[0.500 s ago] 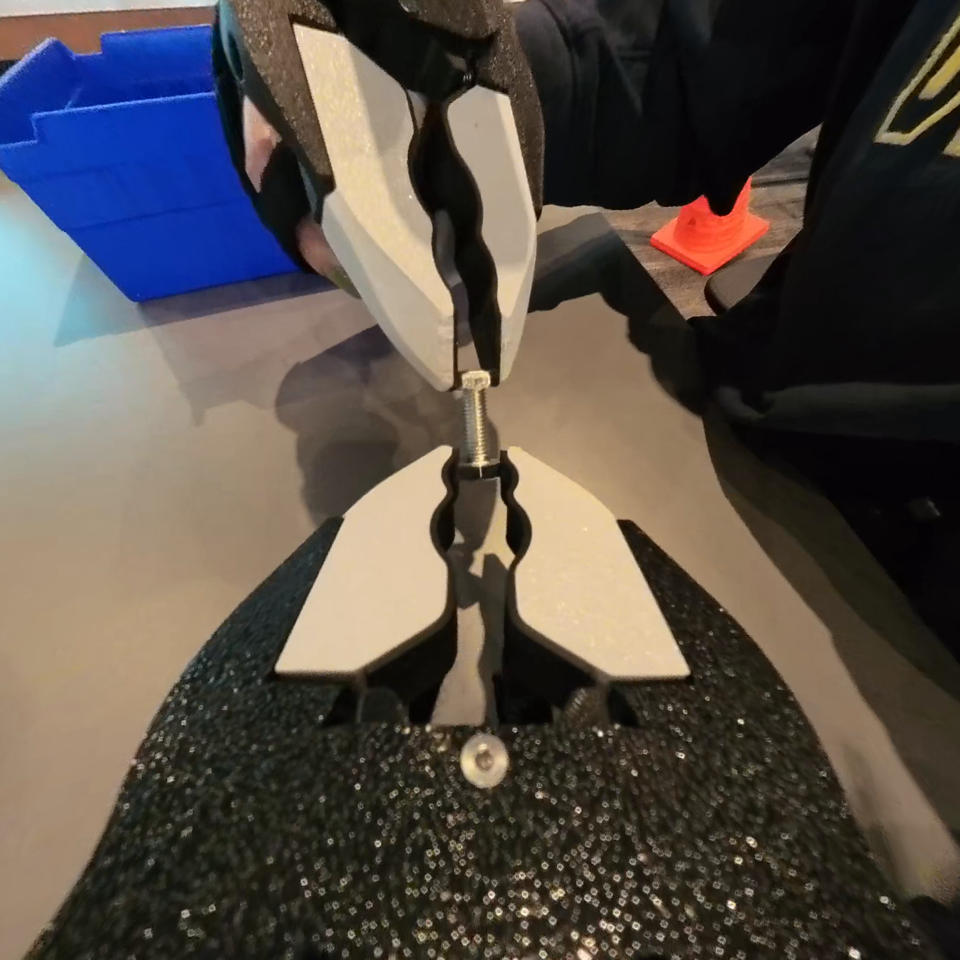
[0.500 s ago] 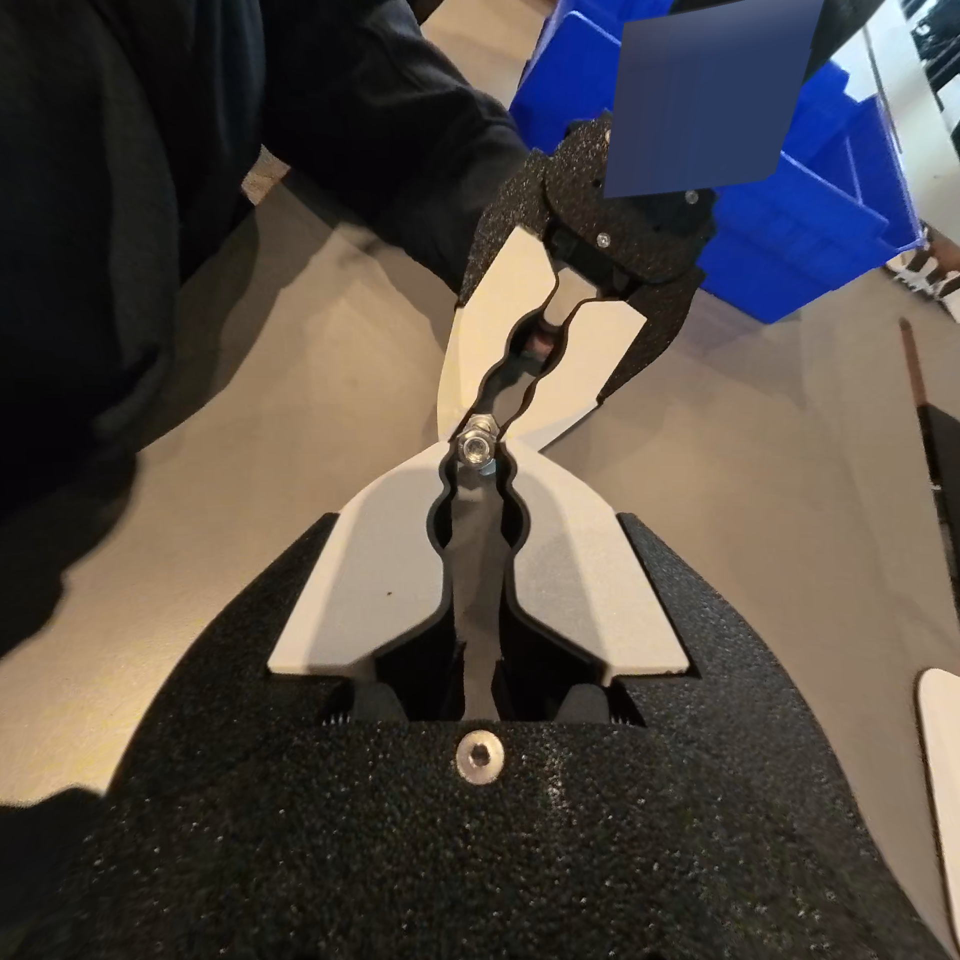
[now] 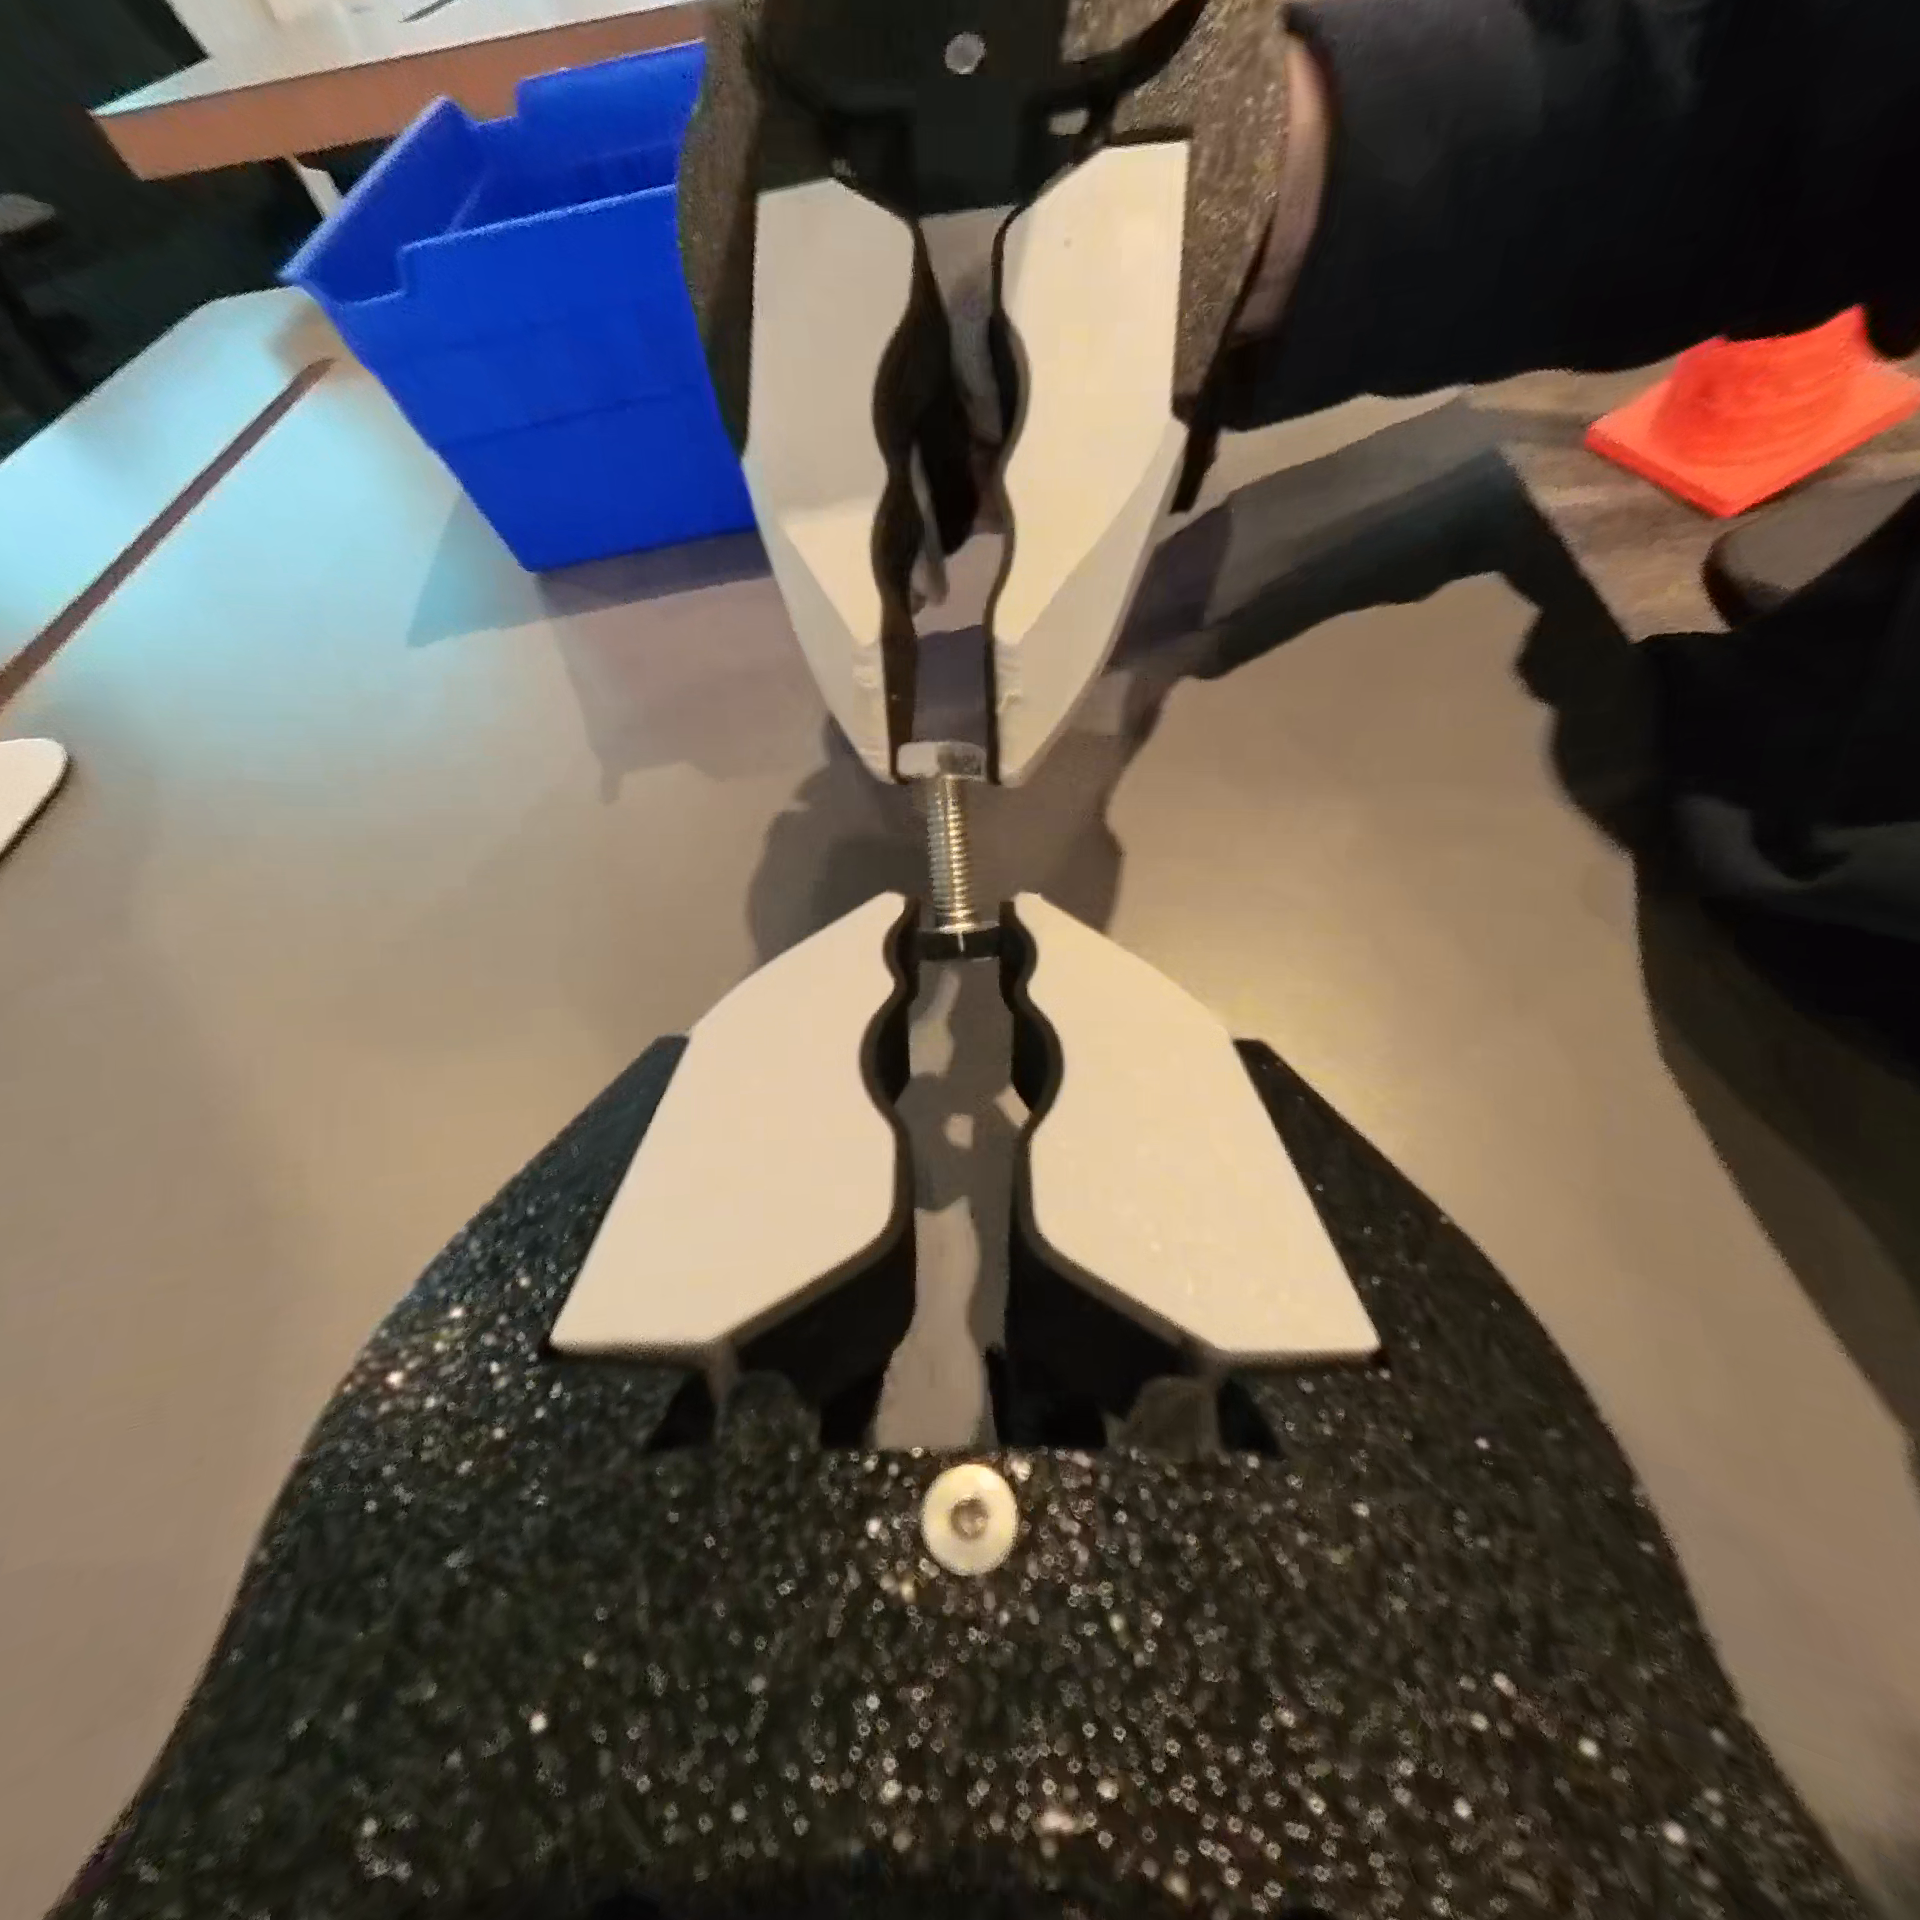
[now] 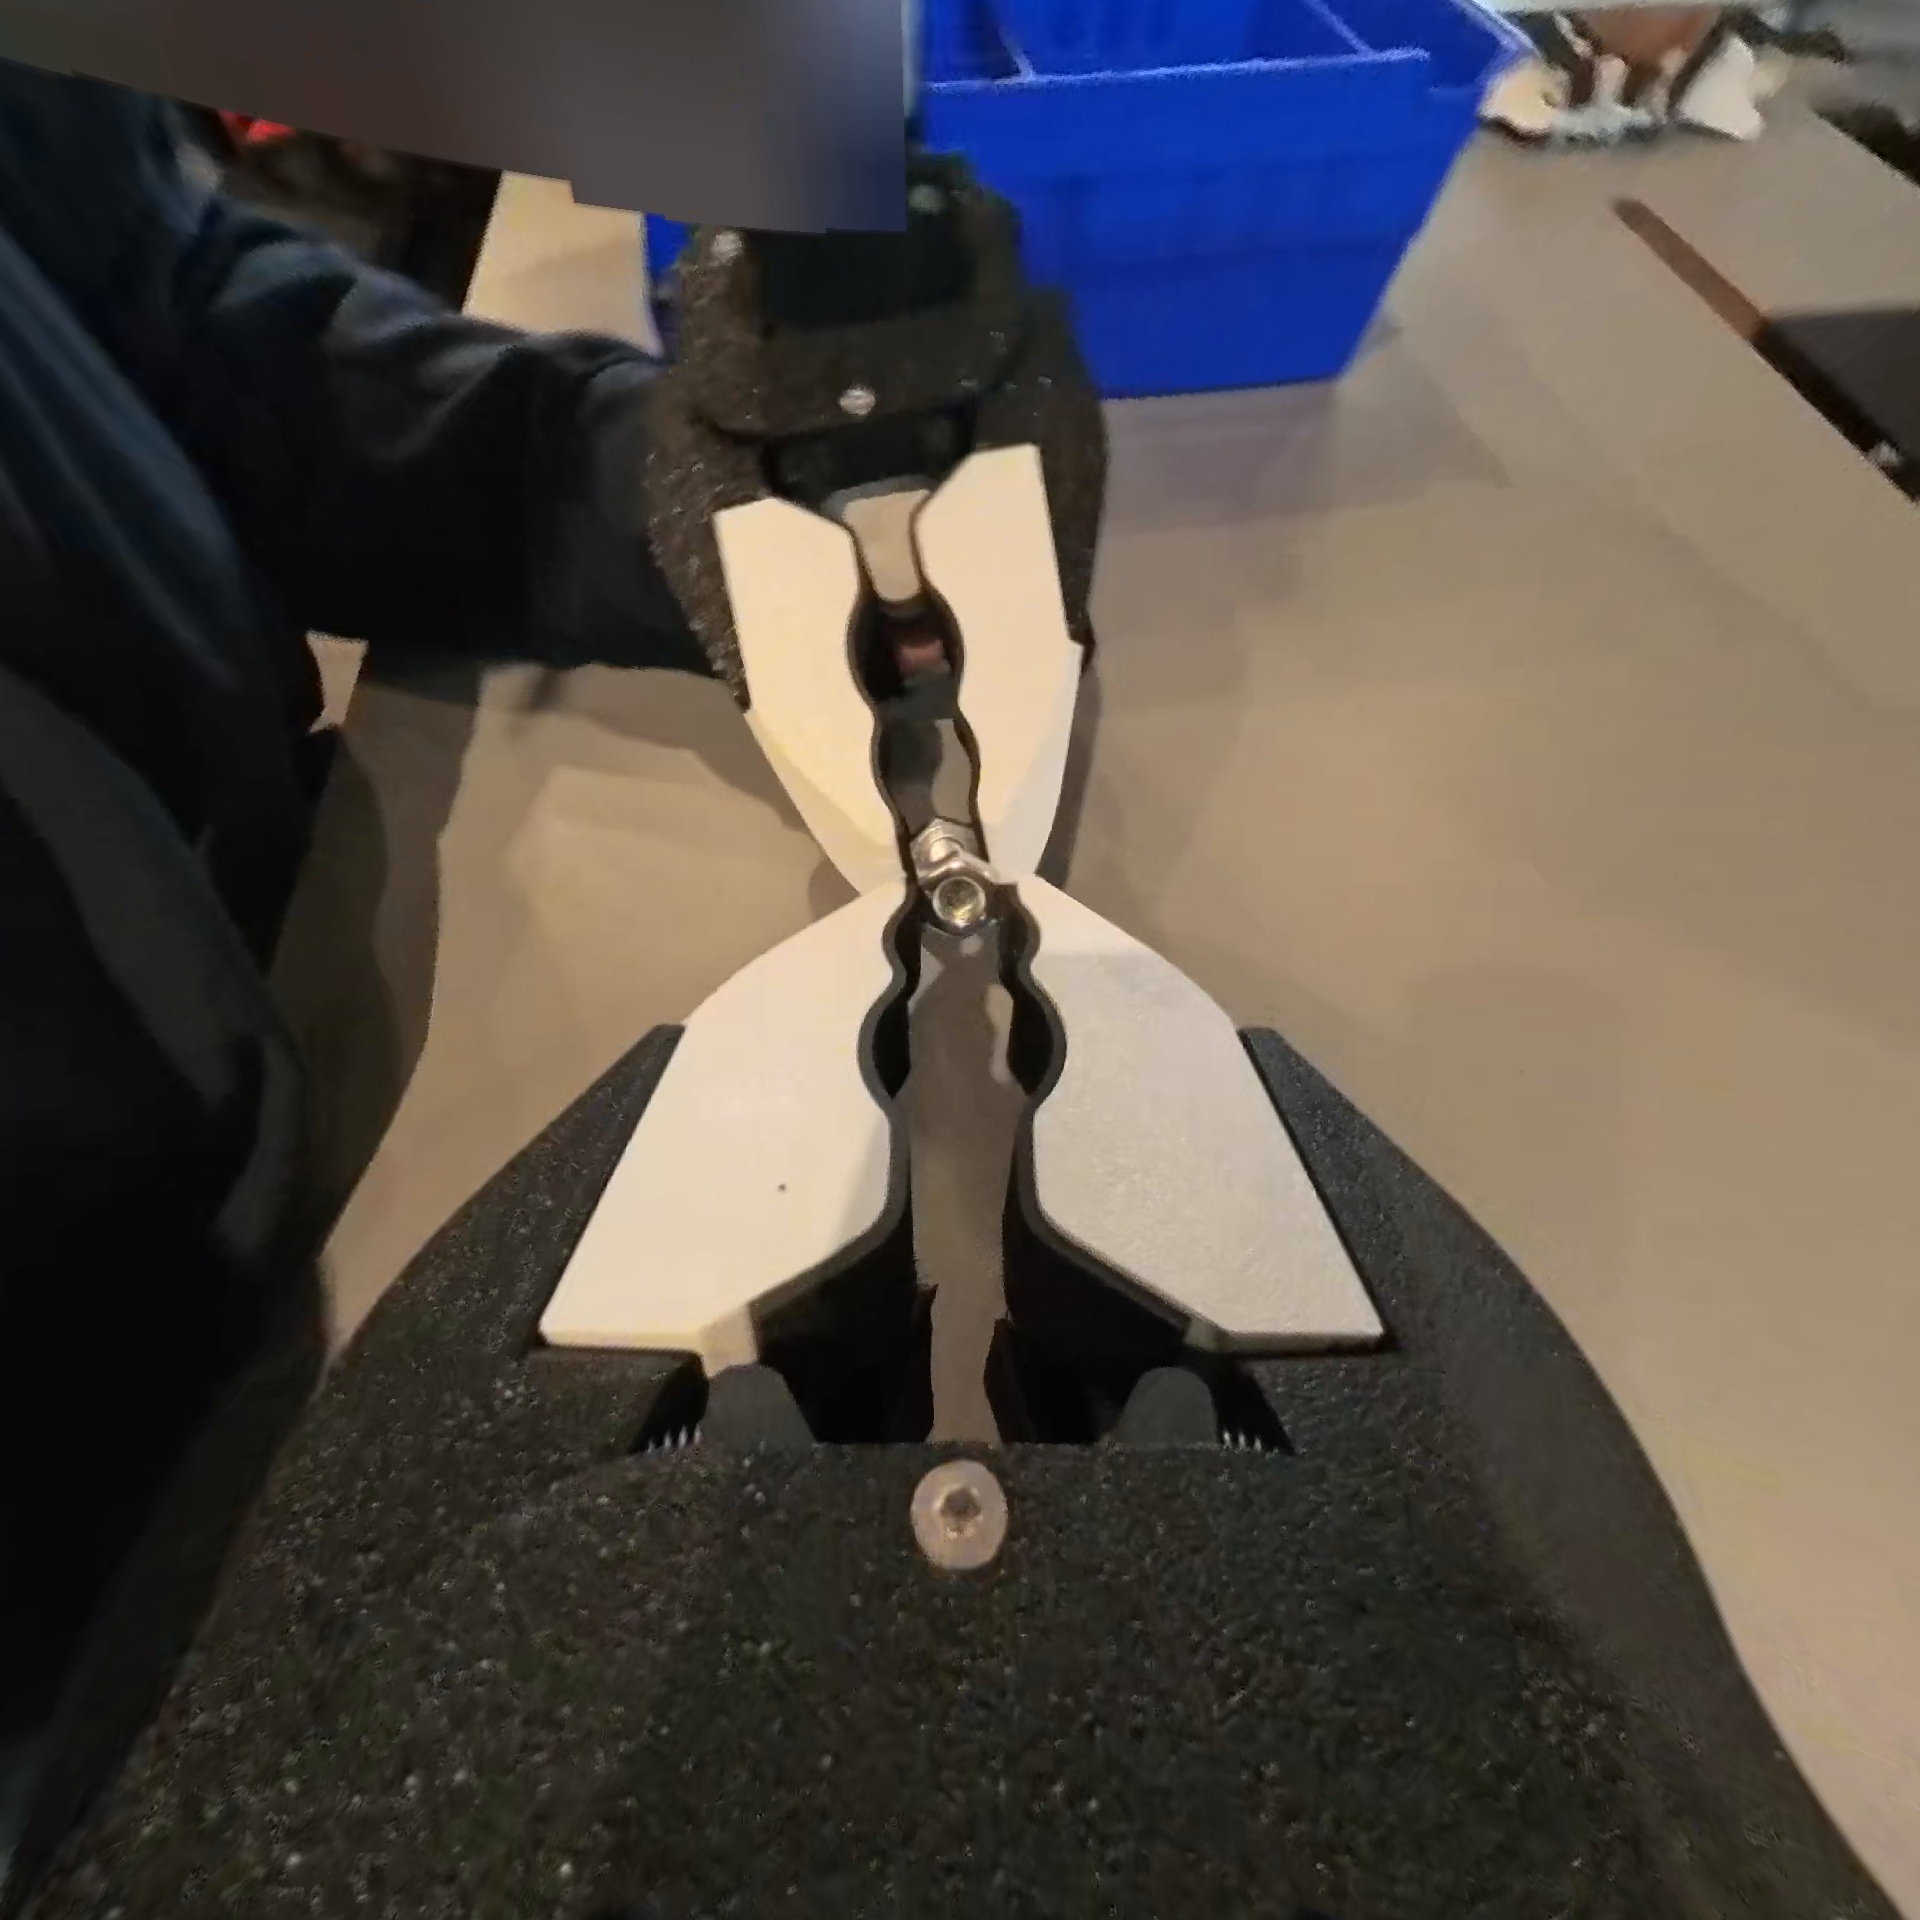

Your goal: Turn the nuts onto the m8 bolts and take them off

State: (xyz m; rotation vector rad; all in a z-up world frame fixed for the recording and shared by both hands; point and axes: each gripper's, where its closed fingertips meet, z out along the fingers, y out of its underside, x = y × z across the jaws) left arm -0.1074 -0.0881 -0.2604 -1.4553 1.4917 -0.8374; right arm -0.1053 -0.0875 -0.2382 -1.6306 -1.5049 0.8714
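Left wrist view: your left claw (image 3: 958,940) is narrowed onto a dark nut (image 3: 958,943) at its tips, both pads against the nut's sides; a silver bolt (image 3: 951,842) rises from that nut, threads bare between the two claws; the bolt's hex head sits clamped in the tips of your right claw (image 3: 943,764), which comes down from above; all of it is held above the grey worktop (image 3: 364,935); one blue bin (image 3: 540,343) stands behind on the left, its inside not visible from here; an orange block (image 3: 1756,416) lies far right.

Right wrist view: your right claw (image 4: 958,902) is closed down to the width of the bolt head (image 4: 958,899), pads pressing on its flats; you see the bolt end-on; just beyond, your left claw (image 4: 940,842) grips the nut (image 4: 938,847) on the shank; the blue bin (image 4: 1195,208) stands behind on the worktop (image 4: 1455,831), divided into compartments, contents hidden.
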